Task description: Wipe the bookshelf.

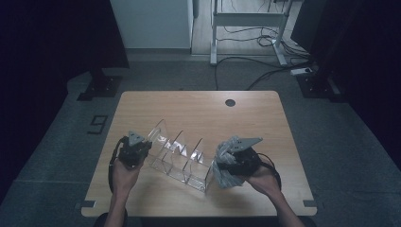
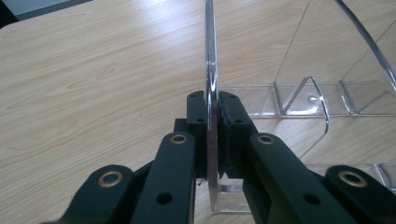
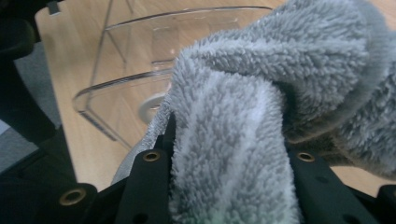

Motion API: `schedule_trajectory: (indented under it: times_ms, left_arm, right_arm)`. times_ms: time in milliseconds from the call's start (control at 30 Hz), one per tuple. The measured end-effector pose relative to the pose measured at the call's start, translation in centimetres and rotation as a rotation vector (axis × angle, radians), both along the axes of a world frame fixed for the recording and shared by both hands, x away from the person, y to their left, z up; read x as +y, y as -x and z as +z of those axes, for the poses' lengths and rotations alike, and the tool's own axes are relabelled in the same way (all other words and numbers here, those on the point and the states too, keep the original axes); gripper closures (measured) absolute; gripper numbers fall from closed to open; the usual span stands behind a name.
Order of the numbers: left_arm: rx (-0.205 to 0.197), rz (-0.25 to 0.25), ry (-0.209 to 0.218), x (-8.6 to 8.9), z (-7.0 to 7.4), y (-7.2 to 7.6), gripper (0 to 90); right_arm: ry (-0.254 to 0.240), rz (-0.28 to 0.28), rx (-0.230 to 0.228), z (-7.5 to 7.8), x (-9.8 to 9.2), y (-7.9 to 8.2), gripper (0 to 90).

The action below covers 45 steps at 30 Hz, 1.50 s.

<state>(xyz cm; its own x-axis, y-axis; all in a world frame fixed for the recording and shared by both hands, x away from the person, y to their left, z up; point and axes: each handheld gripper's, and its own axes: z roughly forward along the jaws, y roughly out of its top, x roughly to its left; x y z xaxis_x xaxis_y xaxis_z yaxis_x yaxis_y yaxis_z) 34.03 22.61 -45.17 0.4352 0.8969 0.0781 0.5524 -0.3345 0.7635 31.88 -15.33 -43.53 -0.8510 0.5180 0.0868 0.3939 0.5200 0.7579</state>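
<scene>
Wiping looks under way on the clear acrylic rack (image 1: 182,156) — transparent, several upright dividers, no visible smears; how much is cleaned I cannot tell. Rack sits near the bench's (image 1: 203,109) front edge. Left hand-held gripper (image 2: 213,135) is clamped on the rack's end panel, steadying it. Right hand-held gripper (image 3: 229,154) grips a grey fluffy cloth (image 3: 261,93) at the rack's opposite end — dividers likely remain.

Wood table (image 1: 198,106) w/ clear acrylic divider rack (image 1: 182,156) standing on it.
</scene>
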Motion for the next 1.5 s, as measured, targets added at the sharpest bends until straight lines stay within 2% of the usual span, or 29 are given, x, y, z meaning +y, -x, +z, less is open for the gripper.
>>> schedule_trajectory:
  times_ms: [367,733,833,1067,1167,1500]
  left_arm:
    - [0.002,0.012,-0.016,-0.2,0.0,0.0,83.9]
    - [0.006,0.014,-0.019,-0.2,0.0,0.1,83.5]
    - [0.007,0.014,-0.022,-0.3,0.1,0.1,83.3]
    - [0.007,0.014,-0.022,-0.3,0.0,0.1,83.4]
    - [0.006,0.01,-0.016,-0.2,0.0,0.1,83.4]
    - [0.004,-0.022,-0.003,0.2,-0.1,0.1,84.2]
  right_arm:
    - [-0.019,0.058,0.029,-0.3,0.9,2.1,63.9]
    - [0.004,0.117,0.027,-0.3,1.9,4.1,63.6]
    - [0.006,0.116,0.032,-0.4,2.0,4.2,63.7]
    - [0.048,0.12,0.032,-1.3,2.4,4.3,64.0]
    - [0.052,0.116,0.044,-1.7,2.5,4.2,64.0]
    - [0.11,0.118,0.097,-3.6,3.1,3.9,63.8]
